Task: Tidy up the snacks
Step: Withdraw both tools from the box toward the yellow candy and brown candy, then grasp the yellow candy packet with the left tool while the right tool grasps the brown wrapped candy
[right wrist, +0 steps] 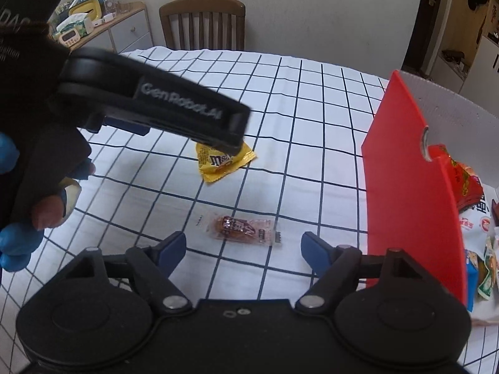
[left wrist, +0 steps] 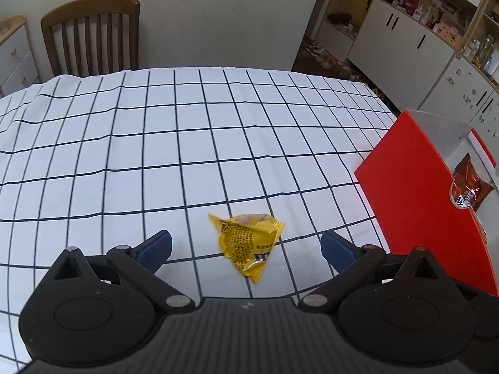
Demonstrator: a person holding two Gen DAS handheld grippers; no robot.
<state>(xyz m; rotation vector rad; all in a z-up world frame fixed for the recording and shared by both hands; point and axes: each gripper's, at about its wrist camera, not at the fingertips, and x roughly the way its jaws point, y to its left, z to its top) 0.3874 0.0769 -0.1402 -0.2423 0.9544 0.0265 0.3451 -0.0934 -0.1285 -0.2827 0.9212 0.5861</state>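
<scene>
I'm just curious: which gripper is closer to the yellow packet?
Left. The left gripper hangs right over the yellow packet, which sits between its open fingers. The right gripper is farther back, over the clear-wrapped snack.

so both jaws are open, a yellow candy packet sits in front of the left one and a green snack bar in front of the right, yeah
Not quite: the snack bar in front of the right gripper is in a clear wrapper with a brown snack inside, not green, as the right wrist view shows. The yellow candy packet and both open jaws are right.
</scene>
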